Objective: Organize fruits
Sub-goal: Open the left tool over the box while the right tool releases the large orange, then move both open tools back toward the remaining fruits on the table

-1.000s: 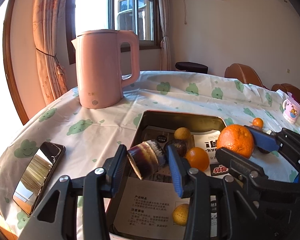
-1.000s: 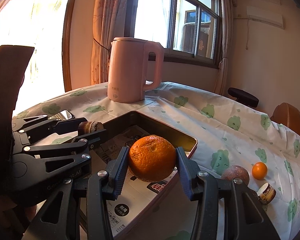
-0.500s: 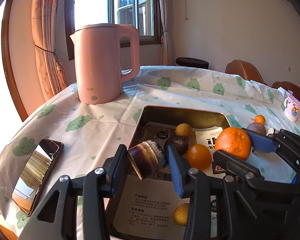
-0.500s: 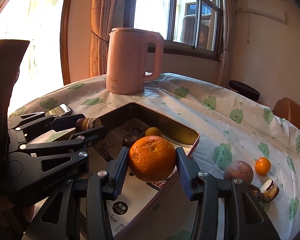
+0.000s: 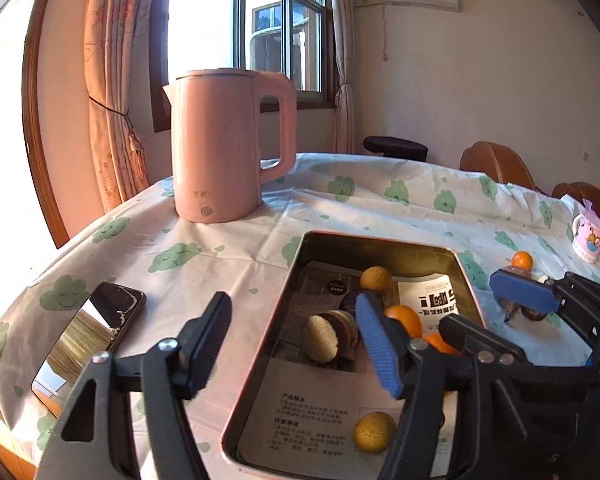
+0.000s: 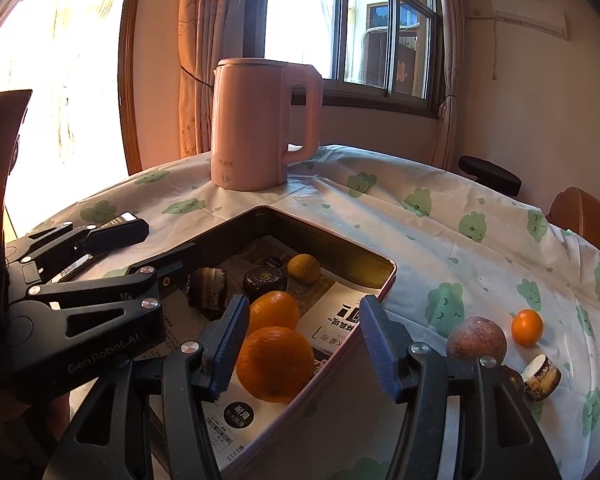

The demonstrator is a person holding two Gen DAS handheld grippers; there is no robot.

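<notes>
Both tools are hanging over the tray (image 6: 384, 280), where the fruits are being gathered. The left tool (image 5: 296, 336) is opening, its purple cut fruit (image 5: 332, 336) lying free on the tray's paper. The right tool (image 6: 300, 344) is opening around the large orange (image 6: 274, 364), now resting inside. Three fruits are waiting on the cloud-print counter (image 6: 440, 240) near a pink kettle (image 6: 260, 128) by the sunlit window.

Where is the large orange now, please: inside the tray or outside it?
Inside. The large orange sits in the tray, against its near wall, free between the right gripper's opening jaws.
</notes>
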